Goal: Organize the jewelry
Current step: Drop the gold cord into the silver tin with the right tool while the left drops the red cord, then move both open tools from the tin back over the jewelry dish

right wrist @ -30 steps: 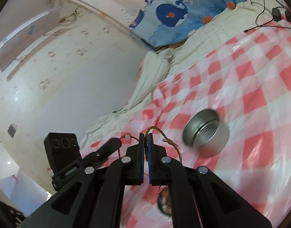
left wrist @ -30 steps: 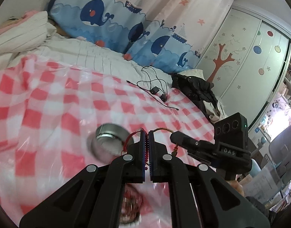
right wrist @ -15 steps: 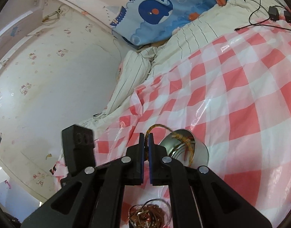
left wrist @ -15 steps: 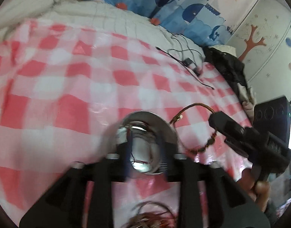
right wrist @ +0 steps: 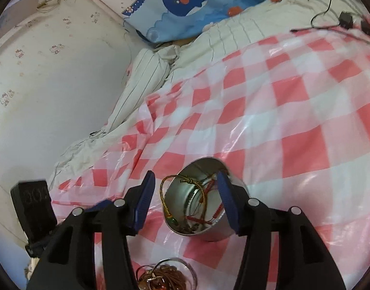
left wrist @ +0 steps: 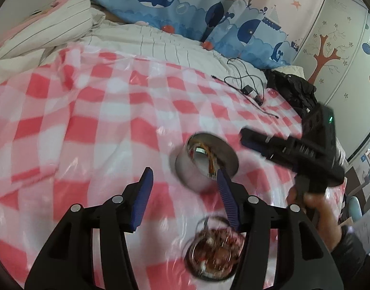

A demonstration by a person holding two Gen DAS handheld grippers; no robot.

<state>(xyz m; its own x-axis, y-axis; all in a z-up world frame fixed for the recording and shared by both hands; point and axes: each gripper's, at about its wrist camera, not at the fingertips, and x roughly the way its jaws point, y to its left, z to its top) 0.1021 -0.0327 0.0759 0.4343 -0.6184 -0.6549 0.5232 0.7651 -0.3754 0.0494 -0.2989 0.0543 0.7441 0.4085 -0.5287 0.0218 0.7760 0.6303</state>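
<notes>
A round metal tin [left wrist: 204,162] stands on the red-and-white checked cloth [left wrist: 88,125]. In the right wrist view the tin [right wrist: 223,227] holds a gold cord bracelet [right wrist: 168,200] that hangs over its rim, and red cord pieces. My left gripper [left wrist: 183,188] is open and empty, just in front of the tin. My right gripper [right wrist: 185,186] is open and empty, directly above the tin; it also shows in the left wrist view [left wrist: 255,142]. A glass dish of tangled jewelry [left wrist: 215,253] sits nearer, also low in the right wrist view [right wrist: 163,278].
Striped white bedding [left wrist: 148,41] and a blue whale-print curtain [left wrist: 185,7] lie beyond the cloth. A black charger cable [left wrist: 247,84] and dark clothing [left wrist: 293,91] lie at the far right. A wall [right wrist: 52,72] rises at the left.
Both grippers have opened. The bracelet that they held stretched between them now lies in the tin, part of it over the rim. The left gripper has pulled back from the tin.
</notes>
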